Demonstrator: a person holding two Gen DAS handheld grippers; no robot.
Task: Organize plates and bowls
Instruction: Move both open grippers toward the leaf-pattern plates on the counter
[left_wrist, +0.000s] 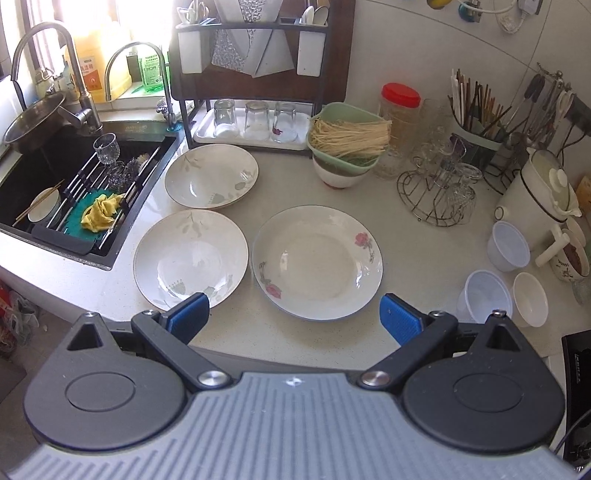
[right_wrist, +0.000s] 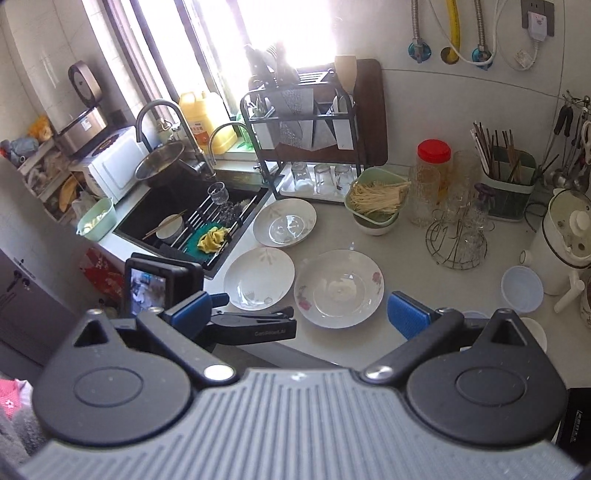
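Three white plates lie on the counter: a rose-patterned plate (left_wrist: 317, 261) (right_wrist: 340, 287), a leaf-patterned plate (left_wrist: 190, 254) (right_wrist: 259, 277) to its left, and another leaf-patterned plate (left_wrist: 211, 175) (right_wrist: 285, 222) behind. Small white plastic bowls (left_wrist: 508, 246) (left_wrist: 484, 291) (left_wrist: 530, 299) sit at the right; one shows in the right wrist view (right_wrist: 522, 289). My left gripper (left_wrist: 294, 316) is open and empty, just in front of the rose plate. My right gripper (right_wrist: 297, 314) is open and empty, higher and further back. The left gripper's body (right_wrist: 255, 326) shows below the leaf plate.
A black sink (left_wrist: 44, 166) with a rack, cloth and bowl is at the left. A dish rack with glasses (left_wrist: 255, 122), a green basket of noodles (left_wrist: 347, 138), a wire glass stand (left_wrist: 436, 192), a chopstick holder (left_wrist: 476, 122) and a white pot (left_wrist: 543, 188) stand behind.
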